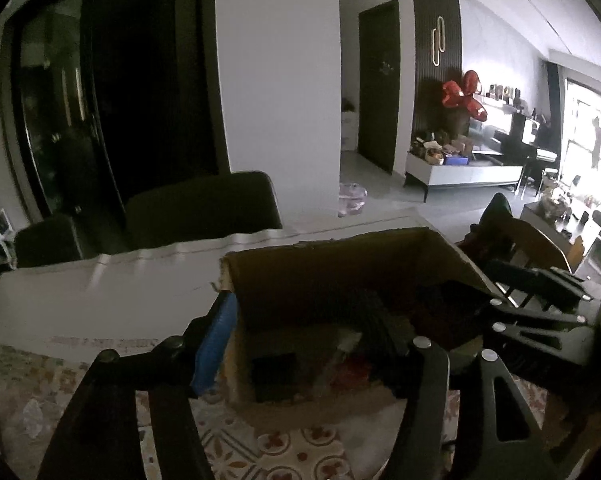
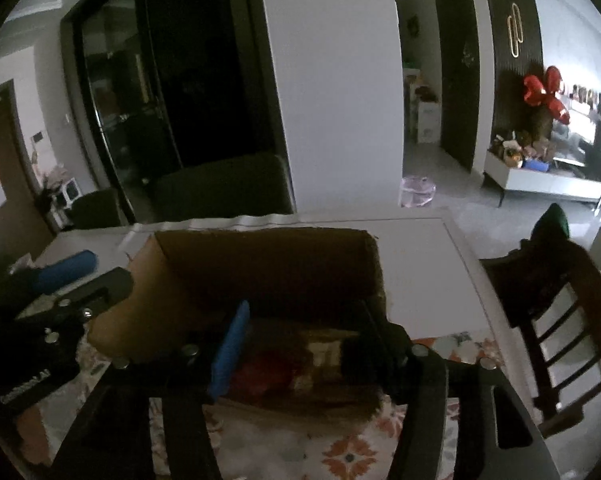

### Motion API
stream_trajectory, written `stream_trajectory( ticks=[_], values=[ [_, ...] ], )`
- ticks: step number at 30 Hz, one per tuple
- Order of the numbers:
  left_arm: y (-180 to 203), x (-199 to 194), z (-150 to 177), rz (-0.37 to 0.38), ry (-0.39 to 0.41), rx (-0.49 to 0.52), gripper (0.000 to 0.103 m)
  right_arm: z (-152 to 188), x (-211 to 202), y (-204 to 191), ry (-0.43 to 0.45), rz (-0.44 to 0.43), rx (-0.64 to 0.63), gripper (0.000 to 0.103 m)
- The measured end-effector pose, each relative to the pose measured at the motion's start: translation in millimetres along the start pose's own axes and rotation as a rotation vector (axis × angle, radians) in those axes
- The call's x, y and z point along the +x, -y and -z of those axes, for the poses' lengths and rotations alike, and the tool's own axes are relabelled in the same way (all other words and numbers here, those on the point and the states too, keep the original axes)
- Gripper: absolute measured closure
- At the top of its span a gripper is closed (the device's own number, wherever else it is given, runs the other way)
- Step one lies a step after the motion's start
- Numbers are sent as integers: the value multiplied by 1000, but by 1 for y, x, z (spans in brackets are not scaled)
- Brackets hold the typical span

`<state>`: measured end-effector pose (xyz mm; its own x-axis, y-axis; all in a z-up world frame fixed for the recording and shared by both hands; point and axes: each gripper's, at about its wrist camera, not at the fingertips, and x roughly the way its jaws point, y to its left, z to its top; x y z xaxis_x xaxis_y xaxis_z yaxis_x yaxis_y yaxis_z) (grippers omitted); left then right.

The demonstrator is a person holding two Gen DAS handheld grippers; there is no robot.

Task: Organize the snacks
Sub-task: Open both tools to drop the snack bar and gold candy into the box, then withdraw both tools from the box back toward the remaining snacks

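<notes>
Fingers of both grippers, left [image 1: 304, 344] and right [image 2: 304, 344], are standing apart and gripping nothing, hovering over the open box [image 1: 340, 264], likely lining up to sort the snacks [image 2: 268, 372] sitting dim on its floor. Box walls are crowding both entries, while beyond, the table [image 2: 420, 264] is offering free room, with a chair [image 2: 560, 320] flanking its right edge.

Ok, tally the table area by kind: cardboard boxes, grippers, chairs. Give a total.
Cardboard box: 1
Grippers: 2, the left gripper and the right gripper
Dark padded chairs: 2
Wooden chair: 1
Total: 6
</notes>
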<state>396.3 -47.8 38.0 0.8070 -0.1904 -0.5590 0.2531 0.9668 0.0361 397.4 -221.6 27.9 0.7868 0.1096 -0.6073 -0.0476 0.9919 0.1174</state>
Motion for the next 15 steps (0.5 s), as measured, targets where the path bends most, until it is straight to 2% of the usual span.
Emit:
stream_trajectory(
  ticks=[3,7,15],
  values=[
    [1,-17,7,-18,20,10,34,4,-15,1,32,15,6,40],
    [0,-38,16,2,35,12,32,11,-42,0,81,39,31,33],
    [8,-87,45,19,88,21,29,37,-84,-9,110,-16,29,30]
  ],
)
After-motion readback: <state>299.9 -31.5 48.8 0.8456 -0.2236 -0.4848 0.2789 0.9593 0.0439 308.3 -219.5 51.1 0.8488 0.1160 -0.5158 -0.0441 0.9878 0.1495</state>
